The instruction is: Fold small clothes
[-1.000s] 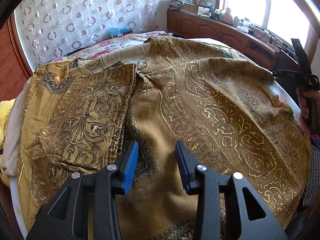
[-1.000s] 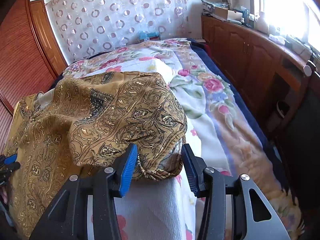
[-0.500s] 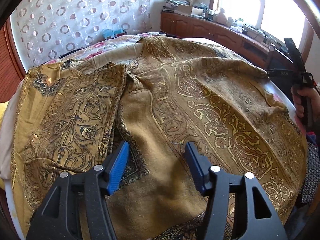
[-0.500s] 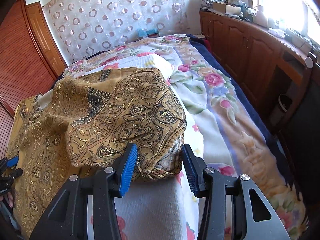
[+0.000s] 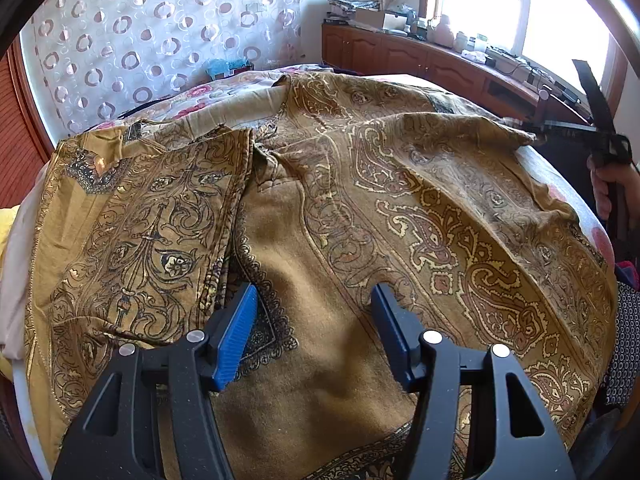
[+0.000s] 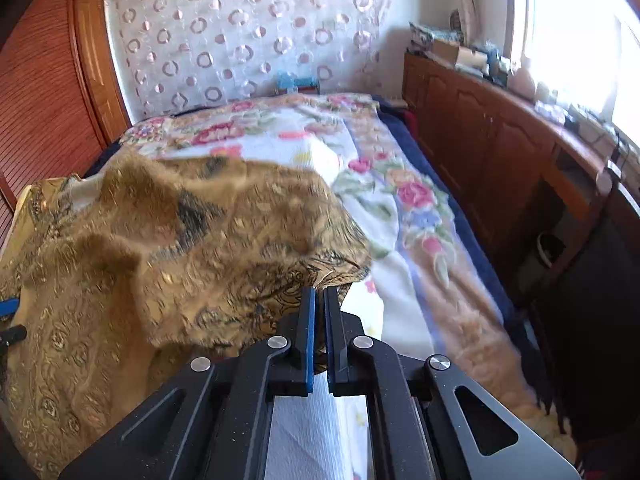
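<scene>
Where jaws meet: garment [image 6: 224, 248] hem

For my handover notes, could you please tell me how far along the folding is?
Early stage. Done: one part of the gold-brown patterned garment already lies folded over. In hand: the right claw has just closed on its edge. Left: the left claw is open, and most of the cloth lies spread on the floral bedspread.

The garment [image 5: 400, 208] is matt woven cloth with faintly shiny gold print. The cabinets [image 6: 500, 168] are glossy wood. The gripper pads [image 5: 236, 332] are ribbed blue plastic.
</scene>
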Tool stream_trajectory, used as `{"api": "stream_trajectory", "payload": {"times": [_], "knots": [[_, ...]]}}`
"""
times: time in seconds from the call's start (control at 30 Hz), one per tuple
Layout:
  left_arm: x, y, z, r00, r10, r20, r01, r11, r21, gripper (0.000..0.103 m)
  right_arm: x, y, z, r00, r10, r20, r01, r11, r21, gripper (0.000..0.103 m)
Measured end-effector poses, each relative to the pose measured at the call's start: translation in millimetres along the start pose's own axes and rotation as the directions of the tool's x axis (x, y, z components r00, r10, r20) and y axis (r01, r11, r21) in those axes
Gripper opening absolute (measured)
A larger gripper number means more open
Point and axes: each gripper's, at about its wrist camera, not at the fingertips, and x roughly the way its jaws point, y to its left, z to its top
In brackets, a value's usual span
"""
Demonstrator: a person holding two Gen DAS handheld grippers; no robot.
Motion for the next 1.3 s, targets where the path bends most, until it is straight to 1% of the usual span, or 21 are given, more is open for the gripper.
{"api": "stream_trajectory", "payload": {"times": [0.07,0.17,0.23,0.3,0.37,0.43,0.53,0.63,0.73,0.77,0.8,0.83,0.93,0.97,1.0,1.1,1.17,1.3], "knots": [[0.0,-0.2,0.0,1.0,0.001,0.0,-0.001,1.0,0.0,0.06,-11.5,6.0,9.9,0.999,0.006,0.046,-0.006,1.0,-0.018,0.003],[0.2,-0.1,0.0,1.0,0.001,0.0,-0.001,1.0,-0.002,0.061,-32.9,23.9,29.9,0.99,0.05,0.128,-0.042,0.997,-0.062,0.003],[0.6,0.2,0.3,1.0,-0.001,-0.001,0.001,1.0,-0.006,0.061,-44.8,46.5,43.2,0.982,0.088,0.169,-0.068,0.99,-0.121,0.003],[0.5,1.0,0.3,1.0,-0.007,-0.001,0.007,1.0,-0.01,0.061,-49.2,72.2,50.3,0.976,0.122,0.181,-0.09,0.98,-0.178,0.003],[-0.3,1.8,0.1,1.0,-0.003,0.001,0.003,1.0,-0.012,0.061,-47.1,104.5,52.5,0.969,0.18,0.166,-0.136,0.959,-0.247,0.003],[-3.0,5.9,-0.6,1.0,0.019,0.013,-0.018,0.999,-0.031,0.061,-40.0,138.3,45.7,0.964,0.233,0.128,-0.185,0.933,-0.307,0.003],[-17.2,14.7,-3.0,0.996,0.029,0.079,-0.023,0.997,-0.074,0.061,-29.1,172.7,25.3,0.951,0.304,0.063,-0.265,0.9,-0.346,0.003],[-33.6,19.5,-5.0,0.992,0.052,0.119,-0.041,0.995,-0.088,0.061,-19.0,193.8,2.2,0.941,0.338,0.0,-0.315,0.878,-0.36,0.003],[-55.4,22.8,-6.0,0.983,0.08,0.167,-0.065,0.994,-0.092,0.061,-14.5,195.5,-13.1,0.938,0.343,-0.036,-0.335,0.88,-0.336,0.003],[-62.3,24.1,-6.4,0.98,0.082,0.182,-0.065,0.993,-0.097,0.061,-14.9,193.6,-16.5,0.943,0.329,-0.039,-0.323,0.888,-0.327,0.006],[-70.8,25.6,-6.6,0.977,0.083,0.197,-0.063,0.993,-0.104,0.061,-9.2,186.8,-10.9,0.954,0.297,-0.032,-0.292,0.901,-0.32,0.011],[-77.8,26.8,-7.0,0.975,0.077,0.21,-0.055,0.993,-0.109,0.061,-12.3,183.9,-10.7,0.963,0.268,-0.017,-0.26,0.912,-0.316,0.012],[-97.2,28.2,-8.0,0.964,0.071,0.256,-0.04,0.991,-0.125,0.061,-26.4,177.1,-10.4,0.962,0.275,-0.002,-0.262,0.915,-0.307,0.014],[-103.2,28.0,-7.9,0.96,0.07,0.272,-0.036,0.991,-0.127,0.061,-33.0,178.9,-10.0,0.962,0.273,0.01,-0.258,0.919,-0.299,0.02],[-107.8,27.2,-7.5,0.957,0.07,0.283,-0.035,0.991,-0.125,0.061,-42.2,172.1,-14.1,0.962,0.273,0.023,-0.254,0.92,-0.299,0.026],[-114.3,25.1,-5.1,0.95,0.076,0.302,-0.039,0.991,-0.126,0.061,-55.4,162.4,-19.4,0.964,0.257,0.062,-0.227,0.924,-0.307,0.036],[-115.8,24.1,-4.1,0.95,0.071,0.304,-0.034,0.991,-0.127,0.061,-44.6,160.6,-17.8,0.971,0.23,0.057,-0.205,0.937,-0.283,0.036],[-114.2,17.8,-6.2,0.952,0.065,0.298,-0.031,0.993,-0.118,0.061,-10.3,153.1,-3.4,0.975,0.223,0.008,-0.218,0.959,-0.181,0.037]]}}
